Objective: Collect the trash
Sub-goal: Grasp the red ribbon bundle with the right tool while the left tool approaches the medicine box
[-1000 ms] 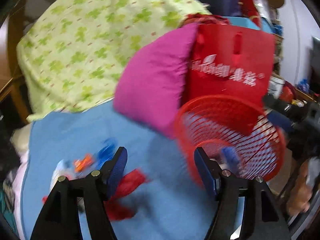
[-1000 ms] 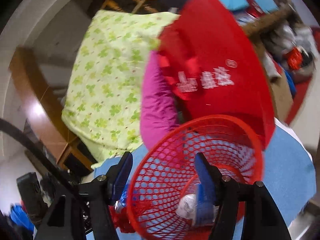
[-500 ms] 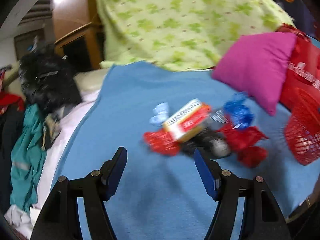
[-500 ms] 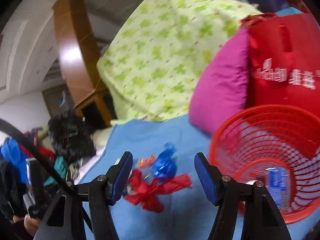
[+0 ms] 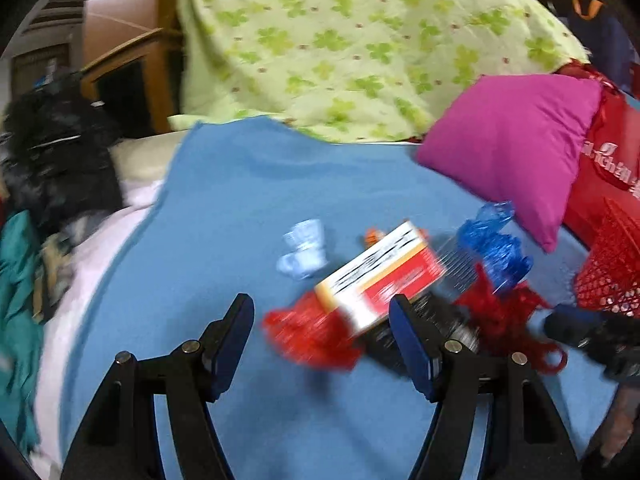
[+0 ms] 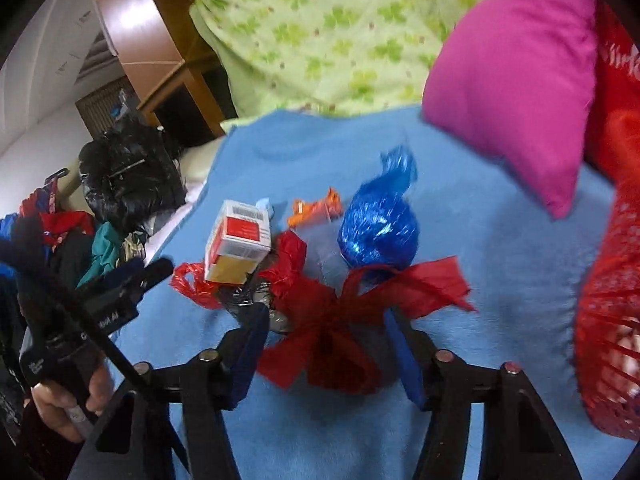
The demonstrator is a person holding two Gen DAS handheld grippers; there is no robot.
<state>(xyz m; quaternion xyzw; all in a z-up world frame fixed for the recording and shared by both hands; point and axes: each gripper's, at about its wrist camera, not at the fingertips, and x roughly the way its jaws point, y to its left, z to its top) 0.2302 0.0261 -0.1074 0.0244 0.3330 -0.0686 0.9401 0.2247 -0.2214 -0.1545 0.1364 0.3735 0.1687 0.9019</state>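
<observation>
A pile of trash lies on the blue blanket (image 5: pixel 224 200): a red-and-white carton (image 5: pixel 380 276), a red plastic wrapper (image 5: pixel 312 332), a blue foil wrapper (image 5: pixel 494 240), a pale blue wrapper (image 5: pixel 304 250), a dark can (image 5: pixel 436 320). My left gripper (image 5: pixel 322 344) is open, its fingers on either side of the red wrapper and carton. In the right wrist view my right gripper (image 6: pixel 326 354) is open around a crumpled red wrapper (image 6: pixel 332 328), near the blue foil wrapper (image 6: pixel 378 228), carton (image 6: pixel 238 240) and orange wrapper (image 6: pixel 316 212). The red mesh basket (image 6: pixel 608 332) stands at right.
A magenta pillow (image 5: pixel 512 148) and a red bag (image 5: pixel 600 176) lie behind the basket (image 5: pixel 612 268). A green clover quilt (image 5: pixel 360 40) is piled at the back. Black and teal clothes (image 5: pixel 52 160) lie left of the blanket. The left gripper shows in the right view (image 6: pixel 116 300).
Both grippers have swung left, away from the red basket, and moved down close to the trash pile. The pile now sits between the fingers of each.
</observation>
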